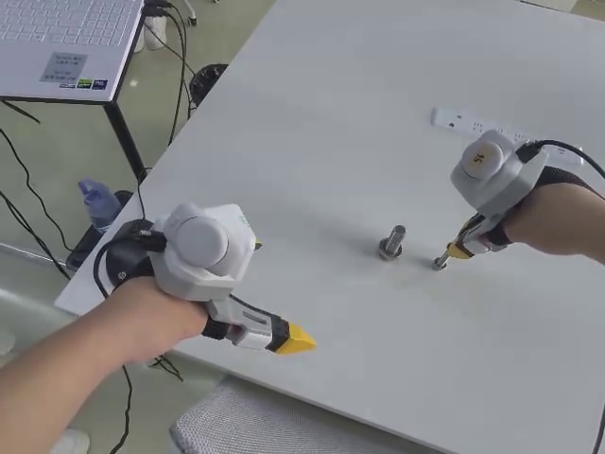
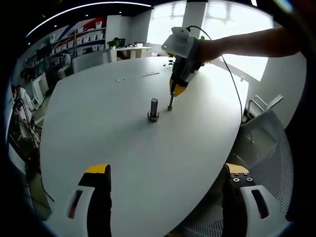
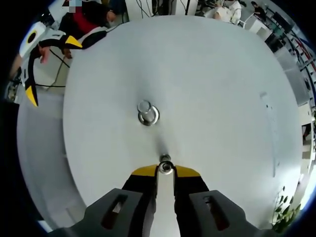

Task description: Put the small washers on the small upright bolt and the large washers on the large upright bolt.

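Observation:
The large bolt point(image 1: 392, 243) stands upright mid-table with a washer ring around its base point(image 3: 147, 113). Just right of it is the thin small bolt point(image 1: 440, 262). My right gripper point(image 1: 460, 251) points down at that bolt's top, its jaws nearly together on a small shiny washer point(image 3: 166, 168) over the small bolt. From the left gripper view, the large bolt point(image 2: 153, 109) and the small bolt point(image 2: 170, 103) stand far ahead, under the right gripper point(image 2: 177, 90). My left gripper point(image 1: 298, 339) hovers over the near table edge, jaws wide open point(image 2: 167, 170) and holding nothing.
A white power strip point(image 1: 473, 123) lies on the white table point(image 1: 321, 123) beyond the bolts. A laptop point(image 1: 66, 38) sits on a stand at the far left, with cables and a blue bottle point(image 1: 97, 200) below. A grey mesh chair point(image 1: 236, 421) is against the near edge.

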`<move>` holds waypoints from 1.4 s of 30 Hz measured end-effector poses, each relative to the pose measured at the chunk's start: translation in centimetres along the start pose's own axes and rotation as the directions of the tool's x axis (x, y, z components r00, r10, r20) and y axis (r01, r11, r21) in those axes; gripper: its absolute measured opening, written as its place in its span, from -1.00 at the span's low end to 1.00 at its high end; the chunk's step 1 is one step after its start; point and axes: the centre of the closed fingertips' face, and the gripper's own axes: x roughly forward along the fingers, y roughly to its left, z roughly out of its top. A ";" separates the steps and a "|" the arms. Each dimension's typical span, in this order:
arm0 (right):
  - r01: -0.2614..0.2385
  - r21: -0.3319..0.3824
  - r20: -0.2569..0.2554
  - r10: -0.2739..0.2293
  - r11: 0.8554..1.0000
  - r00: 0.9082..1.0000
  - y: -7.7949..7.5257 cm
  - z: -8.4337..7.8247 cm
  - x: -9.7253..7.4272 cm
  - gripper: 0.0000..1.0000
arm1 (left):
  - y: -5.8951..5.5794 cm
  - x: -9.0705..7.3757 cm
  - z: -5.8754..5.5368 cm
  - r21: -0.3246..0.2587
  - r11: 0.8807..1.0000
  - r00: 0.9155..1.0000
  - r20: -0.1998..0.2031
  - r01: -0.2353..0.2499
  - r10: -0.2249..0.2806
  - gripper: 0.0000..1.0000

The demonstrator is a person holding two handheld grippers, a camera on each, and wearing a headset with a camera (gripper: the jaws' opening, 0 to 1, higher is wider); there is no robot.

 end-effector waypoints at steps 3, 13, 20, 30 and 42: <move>0.003 -0.002 -0.002 -0.003 1.000 1.000 -0.1 -0.1 0.1 -0.76 | 0.0 0.0 0.0 -0.003 1.000 1.000 0.001 -0.001 0.001 0.87; 0.002 -0.005 -0.009 -0.002 1.000 1.000 -0.1 -0.2 0.9 -0.76 | 0.0 0.0 -0.2 -0.004 1.000 1.000 -0.008 -0.001 0.001 0.86; 0.002 -0.005 -0.011 -0.002 1.000 1.000 -0.4 -0.4 1.7 -0.76 | -0.1 0.1 -0.4 -0.010 1.000 1.000 -0.013 0.000 0.000 0.85; -0.003 -0.008 -0.022 0.003 1.000 1.000 -0.1 -0.6 2.3 -0.76 | 0.0 0.1 -0.9 -0.016 1.000 1.000 -0.024 0.000 0.000 0.84; -0.012 -0.018 -0.039 0.011 1.000 0.999 -0.2 -0.6 3.7 -0.76 | 0.4 0.2 -1.2 -0.019 1.000 0.999 -0.034 0.003 -0.003 0.83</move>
